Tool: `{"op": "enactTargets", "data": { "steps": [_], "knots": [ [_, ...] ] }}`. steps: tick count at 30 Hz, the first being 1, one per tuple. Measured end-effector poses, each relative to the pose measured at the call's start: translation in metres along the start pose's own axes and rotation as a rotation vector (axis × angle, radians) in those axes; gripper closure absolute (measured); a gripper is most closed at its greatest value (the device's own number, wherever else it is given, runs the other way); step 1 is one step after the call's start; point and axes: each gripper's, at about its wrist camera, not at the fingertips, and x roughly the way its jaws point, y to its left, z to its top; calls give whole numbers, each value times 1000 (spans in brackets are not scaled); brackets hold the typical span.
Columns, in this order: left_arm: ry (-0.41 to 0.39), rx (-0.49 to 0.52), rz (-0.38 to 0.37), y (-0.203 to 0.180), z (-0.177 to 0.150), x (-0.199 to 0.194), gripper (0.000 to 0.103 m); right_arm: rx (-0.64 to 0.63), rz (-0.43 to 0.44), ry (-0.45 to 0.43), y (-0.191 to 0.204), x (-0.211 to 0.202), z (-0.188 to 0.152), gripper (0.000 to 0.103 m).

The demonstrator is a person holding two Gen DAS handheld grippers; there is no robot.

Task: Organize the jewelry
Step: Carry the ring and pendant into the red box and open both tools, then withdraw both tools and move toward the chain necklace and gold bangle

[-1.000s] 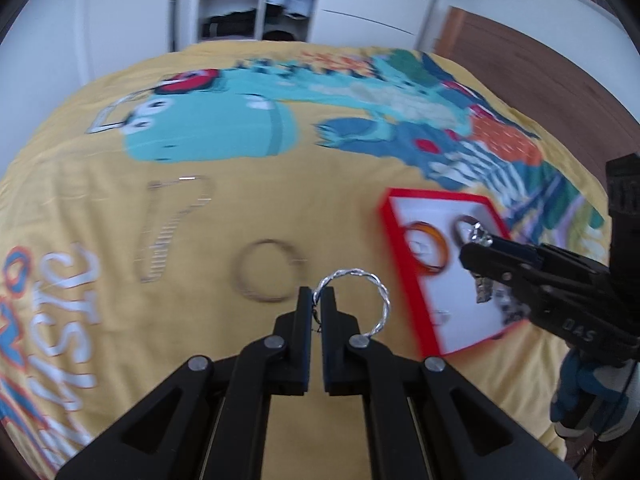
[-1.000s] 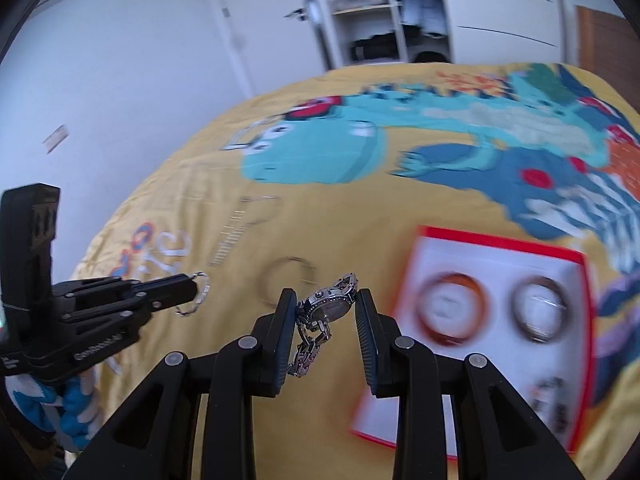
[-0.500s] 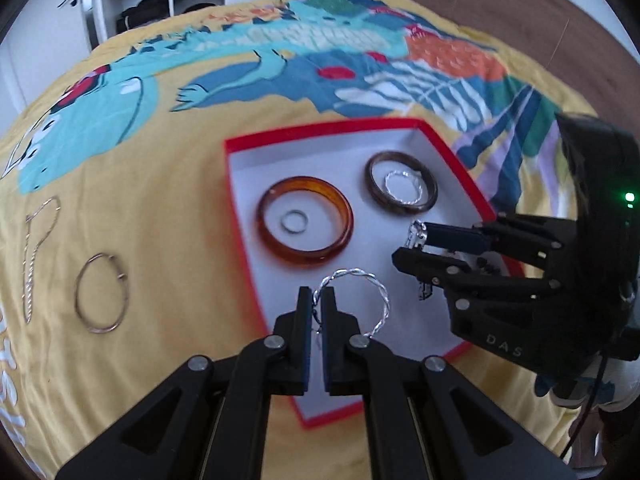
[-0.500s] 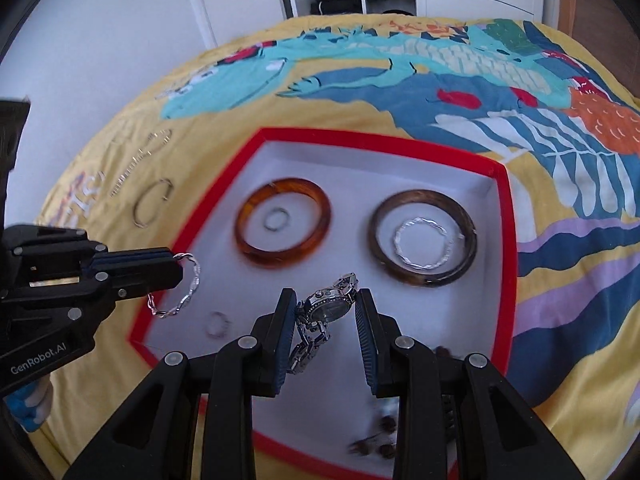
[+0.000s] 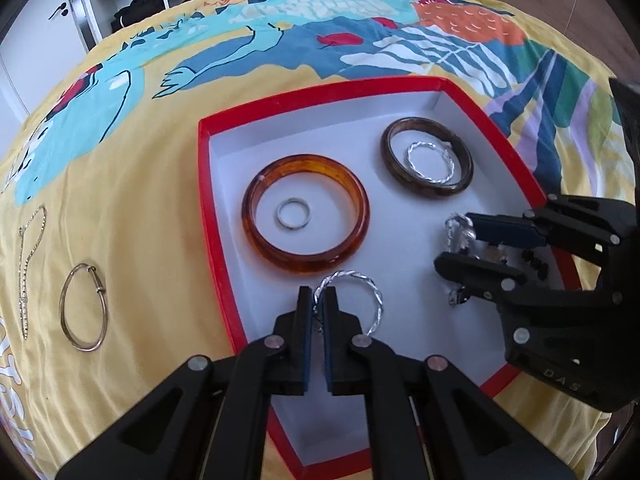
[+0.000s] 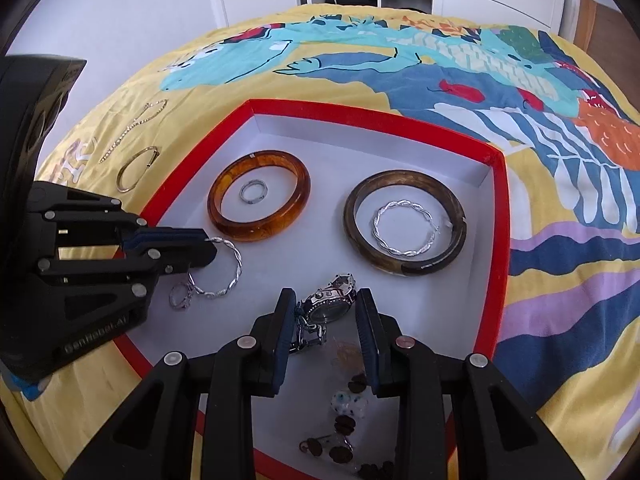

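Bright, even daylight, soft shadows, sharp focus at centre, with heavy fisheye bending and dark corners.

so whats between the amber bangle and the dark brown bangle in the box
Nothing: bare white box floor separates the amber bangle from the dark brown bangle, clearest in the right wrist view.

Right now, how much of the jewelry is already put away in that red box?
Most of it. The red box already holds an amber bangle around a small ring, a brown bangle around a twisted hoop, and some beads. In hand: the left gripper pinches another hoop, and the right gripper grips a watch, both above the box. Left on the bedspread: a gold bangle and a chain.
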Motion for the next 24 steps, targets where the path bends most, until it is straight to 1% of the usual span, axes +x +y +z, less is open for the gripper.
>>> {"op": "enactTargets", "data": {
  "steps": [6, 12, 14, 18, 22, 24],
  "knots": [
    [-2, -33, -23, 1, -2, -5, 97, 22, -16, 4, 0, -9, -5, 72],
    [-28, -48, -38, 3, -5, -29, 93, 55, -46, -30, -6, -40, -10, 72],
    [-43, -54, -44, 2, -6, -42, 88, 66, -56, -45, -6, -53, -11, 72],
    [-82, -71, -40, 3, -12, -75, 83, 97, -64, -80, -3, -83, -14, 72],
    [-125, -110, 5, 13, -26, -119, 68, 140, -61, -123, 7, -115, -20, 71],
    [-146, -130, 34, 18, -36, -143, 67, 151, -59, -148, 15, -134, -25, 69]
  ]
}}
